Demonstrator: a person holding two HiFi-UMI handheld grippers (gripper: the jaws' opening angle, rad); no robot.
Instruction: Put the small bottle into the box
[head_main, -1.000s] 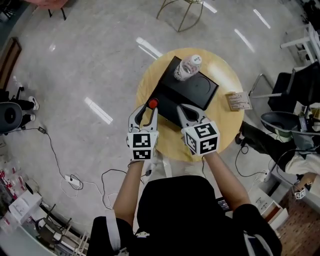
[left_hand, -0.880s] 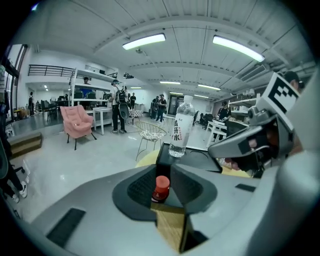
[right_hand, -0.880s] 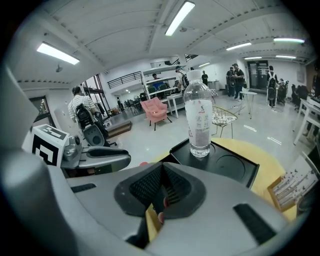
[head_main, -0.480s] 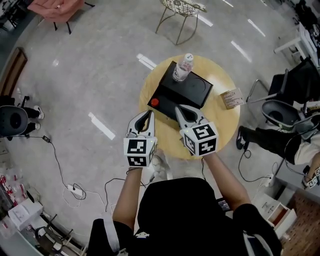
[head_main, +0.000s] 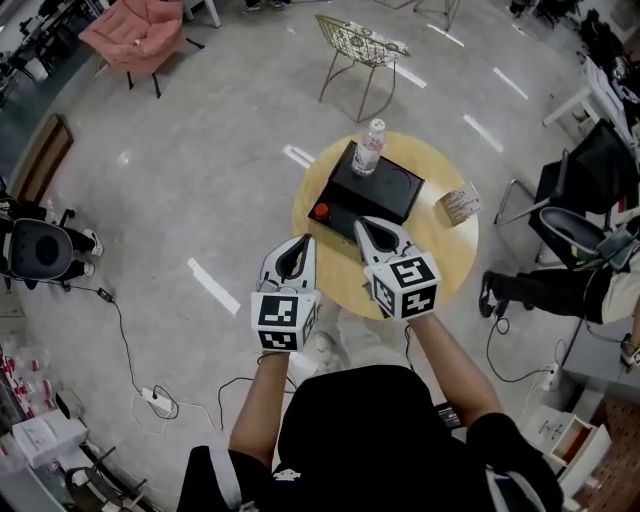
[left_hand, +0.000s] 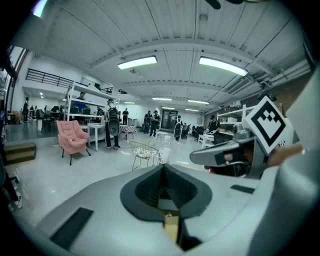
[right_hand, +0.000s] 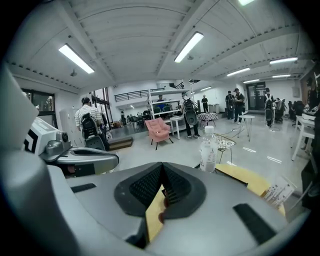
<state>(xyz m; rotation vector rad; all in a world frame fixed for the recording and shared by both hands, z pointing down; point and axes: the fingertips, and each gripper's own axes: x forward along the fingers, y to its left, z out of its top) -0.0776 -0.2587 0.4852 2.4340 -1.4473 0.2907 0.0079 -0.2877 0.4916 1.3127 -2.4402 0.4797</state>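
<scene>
Left gripper (head_main: 298, 244), grey, two-jaw, marker cube at its rear: held at the table's near-left edge, jaws just drawn fully together with nothing between them. Small red-topped bottle (head_main: 320, 211): only its red top shows, at the near-left corner of the flat black box (head_main: 385, 195). Whether it sits down in a recess or merely on top cannot be told. Tall clear plastic bottle (head_main: 368, 148): upright on the box's far-left corner. Right gripper (head_main: 366, 228), same pattern: over the table just before the box, jaws together, empty. Hazards, as judged: if the small bottle only rests on that corner, a nudge to the box or a sweep of either gripper could send it off the table's edge. The tall bottle, narrow-based and near an edge, would likely topple from the same knock and might strike the small one. Surface: round pale-wood table (head_main: 440, 260), carrying only the box and a small printed card packet (head_main: 458, 205) at its right. Room: grey polished floor (head_main: 200, 150) with a white cable (head_main: 150, 396) trailing at left, pink armchair (head_main: 135, 35) far left, wire-frame chair (head_main: 362, 45) beyond the table, black office chairs (head_main: 585, 180) at right. Strip lights (left_hand: 137, 62) run overhead and people (right_hand: 190, 117) stand far back.
</scene>
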